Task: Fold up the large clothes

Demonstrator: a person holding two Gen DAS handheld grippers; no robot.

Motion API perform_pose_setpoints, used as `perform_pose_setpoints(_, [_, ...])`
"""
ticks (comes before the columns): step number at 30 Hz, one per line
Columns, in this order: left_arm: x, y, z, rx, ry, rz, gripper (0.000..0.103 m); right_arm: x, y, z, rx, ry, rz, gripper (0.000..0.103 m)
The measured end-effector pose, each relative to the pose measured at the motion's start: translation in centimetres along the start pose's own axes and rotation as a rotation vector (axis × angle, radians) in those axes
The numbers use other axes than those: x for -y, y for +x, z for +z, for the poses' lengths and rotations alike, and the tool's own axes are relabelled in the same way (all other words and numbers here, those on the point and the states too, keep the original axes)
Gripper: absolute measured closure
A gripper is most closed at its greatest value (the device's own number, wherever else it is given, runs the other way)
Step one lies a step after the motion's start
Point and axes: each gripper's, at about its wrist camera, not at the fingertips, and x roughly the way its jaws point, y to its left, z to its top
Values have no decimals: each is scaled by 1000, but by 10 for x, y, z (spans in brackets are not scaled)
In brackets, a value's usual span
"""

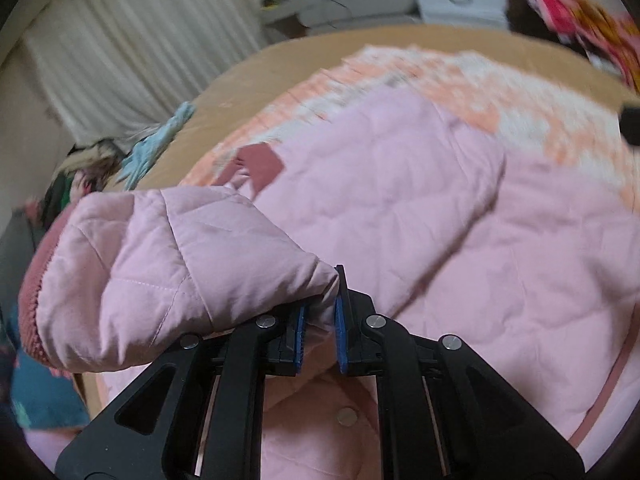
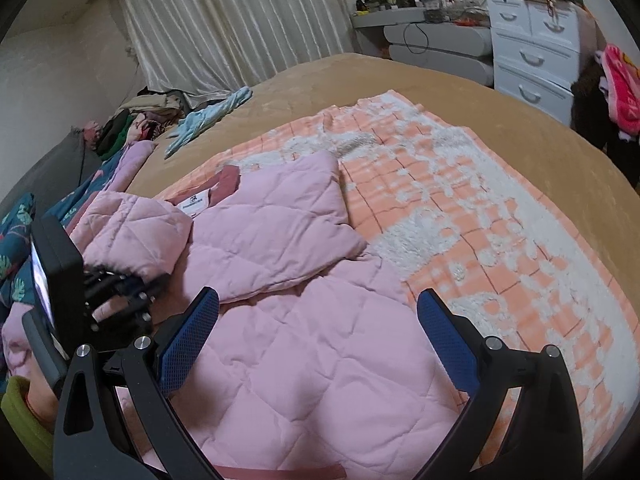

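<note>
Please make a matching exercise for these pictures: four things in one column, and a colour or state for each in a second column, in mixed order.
1. left gripper
2. right gripper
3. jacket
4. drawers

a. white
b. open, holding nothing
c. pink, quilted
d. shut on a jacket sleeve

Pairs: 1-d, 2-b, 3-c, 4-a

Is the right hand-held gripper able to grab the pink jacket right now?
Probably yes. The right hand-held gripper is open, just above the pink jacket, with nothing between them. The left hand-held gripper holds the sleeve, off to the side.
</note>
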Motion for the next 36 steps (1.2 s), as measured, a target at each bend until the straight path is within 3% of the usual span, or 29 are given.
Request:
perform_pose_setpoints(6, [19,10,1,-38,141,12,96,8,5,-2,-6,19,-4,4])
perform_pose_setpoints(13, [48,18,-2,-103,393,74,94,18,6,-2,-6,39,-15,4])
perform_pose_setpoints(16, [51,16,0,-111,412,43,90,24,3,-1,-1,56,-23,4])
perform_pose_setpoints(19, [42,9,5,-89,309,-44,87,30,-1,1,5,66,-32,4])
perform_pose_setpoints(22, [28,0,10,-66,170,-179,77,34,-4,2,10,74,-40,4])
perform_pose_setpoints(25, [24,-8,11,-51,100,-252,66,37,-6,2,11,79,-48,4])
perform_pose_setpoints(27, [23,-12,11,-40,78,-283,50,37,-6,3,11,79,-53,4])
perform_pose_setpoints(31, [7,-26,5,-22,5,-331,38,32,-3,3,6,71,-48,4])
perform_pose_setpoints(36, [-25,-38,-10,-5,-116,-317,19,8,10,7,-9,26,-26,4])
